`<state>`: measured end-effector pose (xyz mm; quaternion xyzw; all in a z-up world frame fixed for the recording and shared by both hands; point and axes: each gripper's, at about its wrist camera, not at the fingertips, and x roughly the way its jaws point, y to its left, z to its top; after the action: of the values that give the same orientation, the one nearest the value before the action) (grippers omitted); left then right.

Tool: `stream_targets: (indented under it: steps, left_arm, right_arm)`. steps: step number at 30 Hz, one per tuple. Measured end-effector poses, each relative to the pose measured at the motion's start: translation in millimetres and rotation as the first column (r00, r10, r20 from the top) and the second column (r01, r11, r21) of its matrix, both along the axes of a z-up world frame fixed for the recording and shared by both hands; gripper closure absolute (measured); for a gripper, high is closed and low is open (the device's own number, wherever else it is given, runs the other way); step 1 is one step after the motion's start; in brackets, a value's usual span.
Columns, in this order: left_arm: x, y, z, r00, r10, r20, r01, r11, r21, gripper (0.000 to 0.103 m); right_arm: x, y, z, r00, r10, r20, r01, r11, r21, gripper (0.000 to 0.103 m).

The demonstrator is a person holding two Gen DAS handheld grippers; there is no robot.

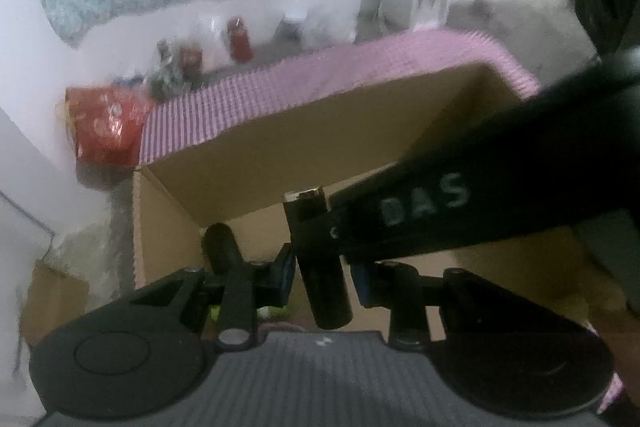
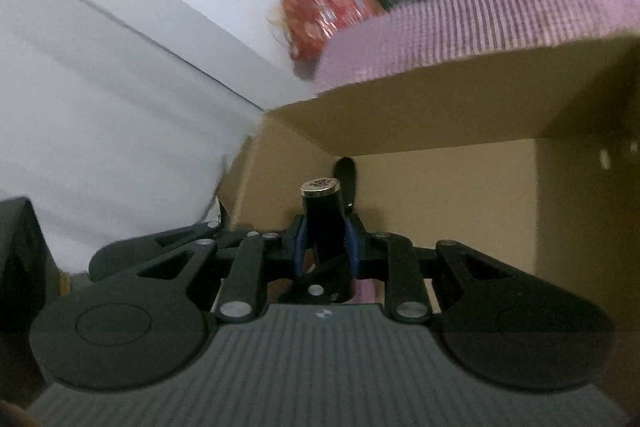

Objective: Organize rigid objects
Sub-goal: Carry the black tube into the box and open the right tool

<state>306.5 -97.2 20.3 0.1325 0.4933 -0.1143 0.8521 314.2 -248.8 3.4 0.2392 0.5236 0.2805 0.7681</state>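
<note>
Black tube with a shiny metal cap stands upright between the blue-padded fingers of the right gripper, which are closed narrowly on its lower body. It is held over the open cardboard box, near the box's left wall.

In the left wrist view, going left to right: a red printed bag lies at the far left edge of the pink striped cloth, with red-capped jars blurred behind it. The cardboard box sits in front of the cloth, its far flap raised. The left gripper is low over the box. The same black tube passes between its fingers, tilted slightly, cap upward. The blue pads sit just beside the tube on either side, but blur makes it impossible to tell whether they press it or leave a gap. The right gripper's black body, lettered "DAS", comes in from the upper right and meets the tube just below its cap.
</note>
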Motion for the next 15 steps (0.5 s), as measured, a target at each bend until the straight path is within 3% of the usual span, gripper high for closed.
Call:
stream_targets:
  steps: [8,15]
  left_arm:
    - [39.2,17.4,-37.3,0.992,0.066,-0.11,-0.057,0.995,0.085,0.072]
    - [40.5,28.9,-25.7,0.993,0.094,-0.078,-0.09,0.995,0.048,0.052]
  right_arm:
    - [51.7,31.1,-48.2,0.99,0.037,-0.137,-0.038,0.999,-0.001,0.083]
    - [65.7,43.5,-58.0,0.99,0.017,-0.14,-0.013,1.0,0.025,0.079]
